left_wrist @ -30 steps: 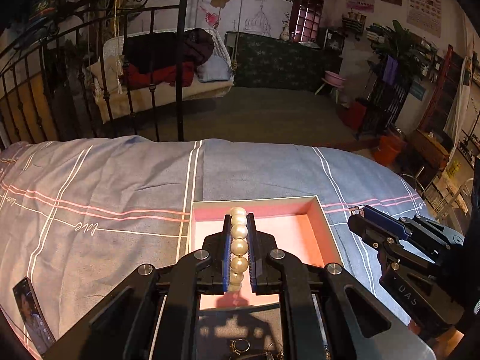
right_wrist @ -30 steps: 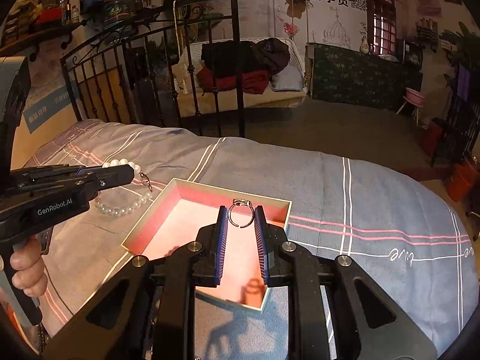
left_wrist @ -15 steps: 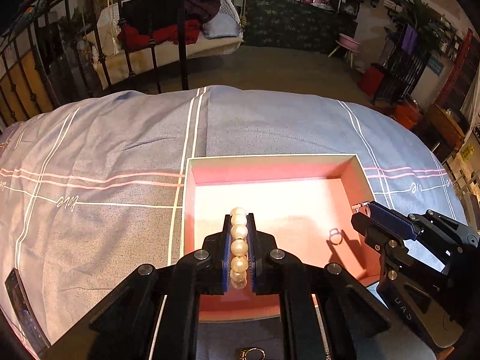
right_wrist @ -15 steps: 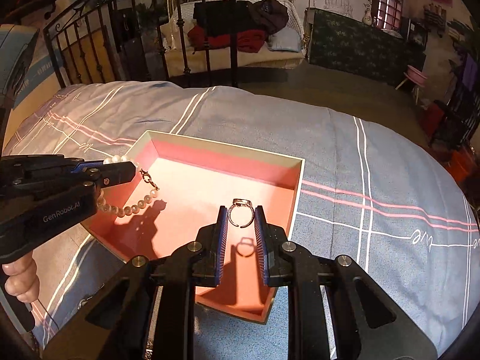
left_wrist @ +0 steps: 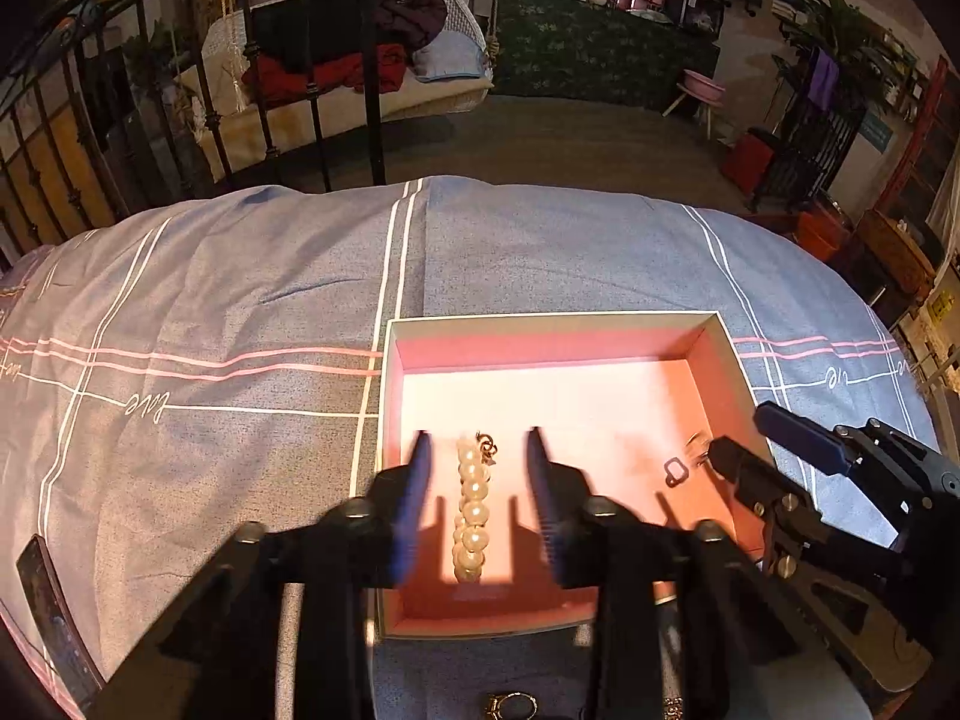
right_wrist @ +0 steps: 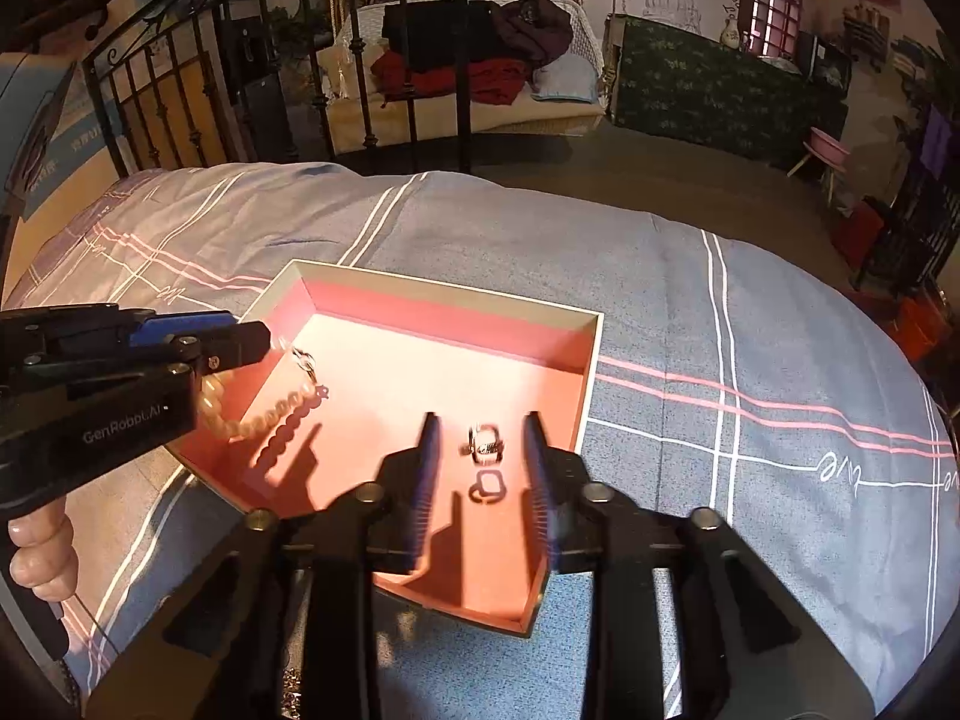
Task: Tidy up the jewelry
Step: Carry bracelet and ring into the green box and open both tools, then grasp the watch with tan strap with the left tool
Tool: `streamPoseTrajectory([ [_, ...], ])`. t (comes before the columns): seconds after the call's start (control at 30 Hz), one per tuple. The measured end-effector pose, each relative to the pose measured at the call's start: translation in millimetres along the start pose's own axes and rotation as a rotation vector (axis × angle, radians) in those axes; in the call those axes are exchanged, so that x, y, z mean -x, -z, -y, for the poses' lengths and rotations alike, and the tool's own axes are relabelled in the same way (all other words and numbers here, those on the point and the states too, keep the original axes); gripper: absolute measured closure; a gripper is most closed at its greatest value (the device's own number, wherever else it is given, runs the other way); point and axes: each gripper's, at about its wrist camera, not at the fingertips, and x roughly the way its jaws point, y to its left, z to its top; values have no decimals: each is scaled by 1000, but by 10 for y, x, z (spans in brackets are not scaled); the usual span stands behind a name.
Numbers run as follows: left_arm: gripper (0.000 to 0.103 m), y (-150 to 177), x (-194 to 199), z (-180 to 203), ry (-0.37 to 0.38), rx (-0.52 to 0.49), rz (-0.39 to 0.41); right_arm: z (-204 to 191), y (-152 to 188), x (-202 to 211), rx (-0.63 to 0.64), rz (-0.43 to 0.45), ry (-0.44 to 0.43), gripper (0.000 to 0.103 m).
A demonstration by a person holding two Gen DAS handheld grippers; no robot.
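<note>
A shallow pink box [left_wrist: 558, 354] [right_wrist: 444, 312] lies on the blue bedspread. My left gripper [left_wrist: 477, 447] is open over the box's near left part. A pearl bracelet [left_wrist: 472, 510] [right_wrist: 264, 417] is loose between its jaws, dropping to the box floor. My right gripper [right_wrist: 480, 426] is open over the box's right part. A small silver ring [right_wrist: 485, 443] is loose between its jaws, just above its shadow; it also shows in the left wrist view [left_wrist: 696, 443].
More jewelry lies on the bedspread in front of the box: a ring [left_wrist: 513, 705] and small pieces [right_wrist: 292, 690]. A phone [left_wrist: 51, 612] lies at the left. A black iron bed frame [right_wrist: 462, 54] stands beyond the bed.
Both grippers have opened. The pearl bracelet and the ring have been let go over the box. Both grippers have also come lower over the box.
</note>
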Motion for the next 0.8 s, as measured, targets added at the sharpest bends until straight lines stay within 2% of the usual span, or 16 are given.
streamPoseTrajectory([
  [0.03, 39, -3, 37, -17, -2, 13, 15, 16, 16, 40, -6, 17, 13, 32],
  [0.17, 33, -19, 165, -77, 24, 33, 31, 59, 36, 189, -20, 54, 14, 26],
  [0.3, 24, 61, 398, -122, 59, 29, 71, 154, 91, 411, -45, 111, 35, 10],
  [0.4, 17, 253, 598, -164, 86, 30, 107, 242, 195, 595, -84, 156, 81, 6],
  [0.47, 11, 444, 686, -190, 98, 27, 111, 312, 342, 706, -122, 188, 140, 6],
  [0.5, 10, 561, 720, -202, 103, 31, 112, 347, 430, 742, -138, 179, 144, 6],
  [0.6, 9, 936, 735, -235, 141, 51, 82, 399, 735, 826, -164, 148, 56, 6],
  [0.7, 9, 1298, 680, -239, 142, 82, 47, 343, 1062, 812, -163, 62, -21, 6],
  [0.77, 9, 1496, 626, -219, 134, 91, 14, 240, 1256, 806, -140, 28, -39, 6],
  [0.8, 9, 1584, 611, -201, 131, 90, -1, 194, 1348, 805, -125, 10, -40, 10],
])
